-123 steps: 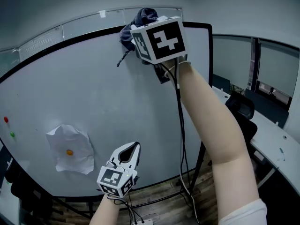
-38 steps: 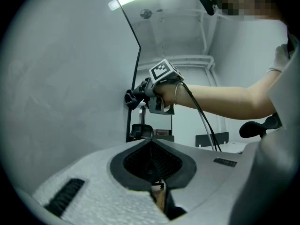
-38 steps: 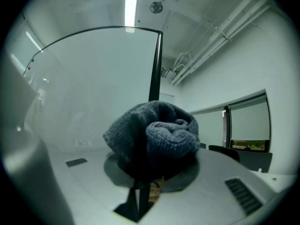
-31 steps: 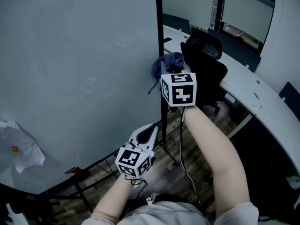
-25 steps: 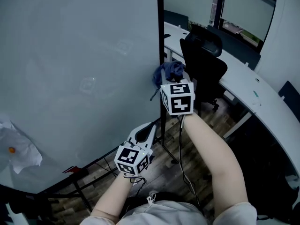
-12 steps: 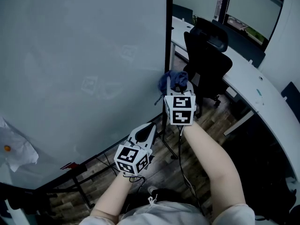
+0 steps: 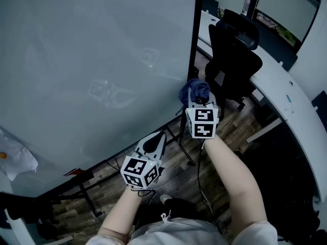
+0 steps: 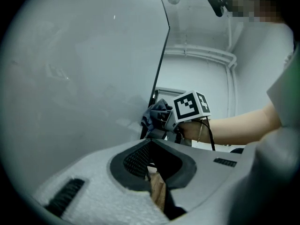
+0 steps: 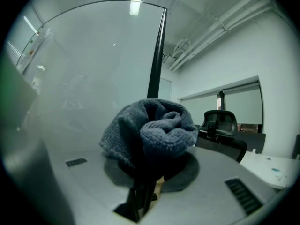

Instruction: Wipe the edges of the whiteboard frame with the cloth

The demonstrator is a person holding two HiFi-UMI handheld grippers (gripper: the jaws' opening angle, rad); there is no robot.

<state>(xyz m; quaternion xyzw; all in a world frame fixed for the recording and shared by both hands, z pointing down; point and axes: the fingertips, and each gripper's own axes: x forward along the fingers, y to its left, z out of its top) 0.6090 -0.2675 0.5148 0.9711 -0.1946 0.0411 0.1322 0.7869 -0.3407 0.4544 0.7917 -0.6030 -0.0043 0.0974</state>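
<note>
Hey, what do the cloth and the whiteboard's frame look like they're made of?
The cloth looks like knitted blue-grey yarn, perhaps wool or cotton. Its ribbed stitches show, and it is matte and softly bunched. The whiteboard frame is a thin, straight black strip with a smooth finish, probably painted metal or plastic. The look leaves open which.

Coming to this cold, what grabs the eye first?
The big whiteboard fills the left of the head view, its black frame running down its right side. The right gripper is shut on a bunched blue-grey cloth held at that frame, low down. The left gripper hangs empty below, and a black office chair stands to the right.
</note>
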